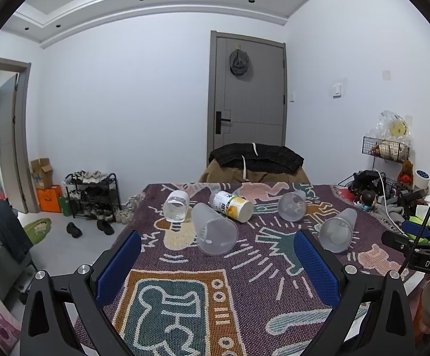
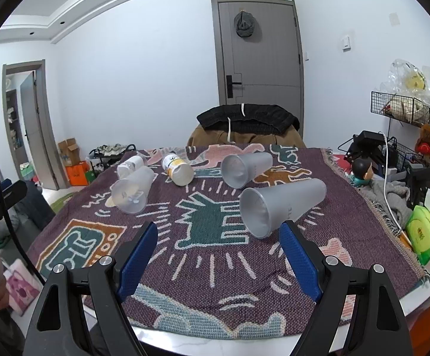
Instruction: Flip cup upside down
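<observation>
Several cups lie on their sides on a patterned purple cloth (image 1: pixel 244 267) (image 2: pixel 215 252). Nearest my right gripper (image 2: pixel 218 234) is a frosted grey cup (image 2: pixel 280 204), mouth toward me, just ahead and right of the open blue pads. Another frosted cup (image 2: pixel 244 167) lies behind it. In the left wrist view a frosted cup (image 1: pixel 212 227) lies just beyond my open left gripper (image 1: pixel 217 244). A clear cup (image 1: pixel 177 206), a yellow-labelled cup (image 1: pixel 234 206) and two more frosted cups (image 1: pixel 292 206) (image 1: pixel 338 231) lie farther back. Neither gripper holds anything.
A chair draped with dark clothes (image 1: pixel 256 160) stands at the table's far edge. Clutter fills the right side: a wire basket (image 2: pixel 398 108), black gear (image 2: pixel 369 145), a green tissue pack (image 2: pixel 428 234). The other gripper's body (image 1: pixel 419 252) shows at the right, with a hand below.
</observation>
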A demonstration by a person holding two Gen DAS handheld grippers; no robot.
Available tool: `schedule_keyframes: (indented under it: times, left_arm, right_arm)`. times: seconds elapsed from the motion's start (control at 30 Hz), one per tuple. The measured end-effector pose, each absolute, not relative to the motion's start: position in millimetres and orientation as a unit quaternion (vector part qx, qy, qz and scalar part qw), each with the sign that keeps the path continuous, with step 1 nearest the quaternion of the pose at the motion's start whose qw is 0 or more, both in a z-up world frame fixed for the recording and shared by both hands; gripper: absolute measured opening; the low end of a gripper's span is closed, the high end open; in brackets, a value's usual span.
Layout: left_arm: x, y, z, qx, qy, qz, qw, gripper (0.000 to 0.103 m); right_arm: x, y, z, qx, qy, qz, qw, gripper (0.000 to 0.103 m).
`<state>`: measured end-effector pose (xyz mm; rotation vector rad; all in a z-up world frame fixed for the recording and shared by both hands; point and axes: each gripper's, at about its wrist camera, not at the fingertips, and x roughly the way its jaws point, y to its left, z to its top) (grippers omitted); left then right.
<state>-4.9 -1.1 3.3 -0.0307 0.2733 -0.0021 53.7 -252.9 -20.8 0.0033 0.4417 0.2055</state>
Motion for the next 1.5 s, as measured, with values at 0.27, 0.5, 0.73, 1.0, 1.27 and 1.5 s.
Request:
schedule_keyframes:
  times: [0.27,0.5,0.73,1.0,1.27,1.5]
  left_arm:
    - [-3.6,0.1,4.5,-0.020,0.135,0.004,0.991,0.103]
    - [-4.6,4.8,3.7,-0.025,0.134,0.006,0.991,0.103]
    - [-3.4,9.1,2.3,-0.029,0.137,0.005,0.990,0.103]
    - [1.1,13.1,-1.6,-0.037,0.143,0.005,0.989,0.103]
    - [6.5,24.5,-10.1,-0.047,0.149,0.015,0.988,0.102]
    - [14.9,50.3,-11.3,-0.069,0.149,0.031,0.986,0.102]
  right_arm:
    - [54.1,-253.9,-21.9,0.006,0.220,0.099,0.970,0.084]
    - [54.5,-250.3,-21.4,0.004,0.221,0.100,0.970,0.084]
    - [54.2,-248.2,-16.9,-0.001,0.216,0.100,0.971,0.084]
    - [57.9,-243.5,-15.4,-0.008,0.219,0.102,0.970,0.084]
    - [71.5,-238.0,-12.2,-0.009,0.224,0.103,0.969,0.084]
    - [90.5,-218.0,-3.8,-0.022,0.226,0.127,0.966,0.084]
